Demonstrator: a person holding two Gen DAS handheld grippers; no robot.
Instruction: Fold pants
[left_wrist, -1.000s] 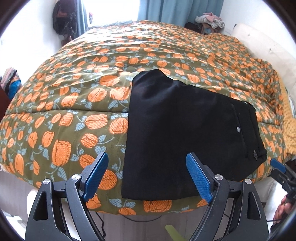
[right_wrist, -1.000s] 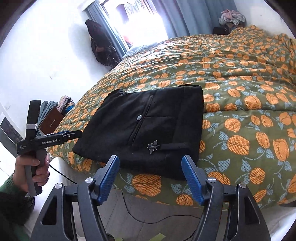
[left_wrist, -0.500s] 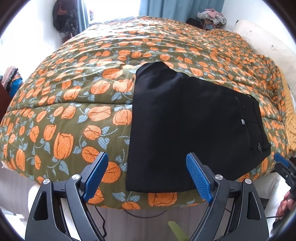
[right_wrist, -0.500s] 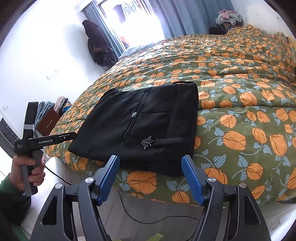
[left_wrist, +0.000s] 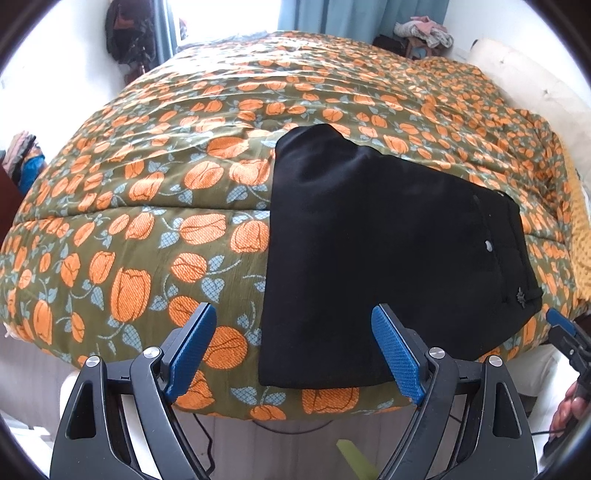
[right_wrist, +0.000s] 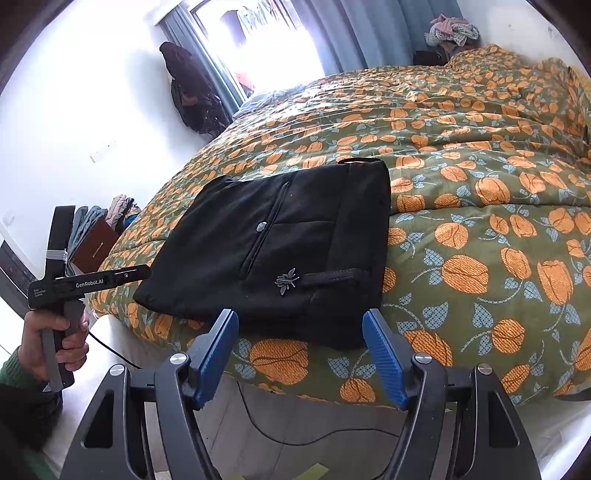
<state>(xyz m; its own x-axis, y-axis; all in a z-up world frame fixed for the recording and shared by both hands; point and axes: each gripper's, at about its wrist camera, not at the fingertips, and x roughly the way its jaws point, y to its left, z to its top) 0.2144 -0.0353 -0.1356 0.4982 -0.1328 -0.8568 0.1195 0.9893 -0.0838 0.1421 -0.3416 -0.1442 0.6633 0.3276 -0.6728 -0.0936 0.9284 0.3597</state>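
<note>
Black pants lie folded into a flat rectangle on the near edge of the bed; they also show in the right wrist view, with a pocket button and a small metal ornament on top. My left gripper is open and empty, held off the bed's edge in front of the pants' left end. My right gripper is open and empty, just in front of the pants' waistband end. Neither touches the fabric.
The bed carries a green quilt with orange tulips. A white pillow lies at the far right. Dark clothes hang by the window. A clothes pile sits in the far corner. A cable runs on the floor below.
Both grippers have moved slightly closer to the bed edge and pants; both stay open. The pants have not moved.
</note>
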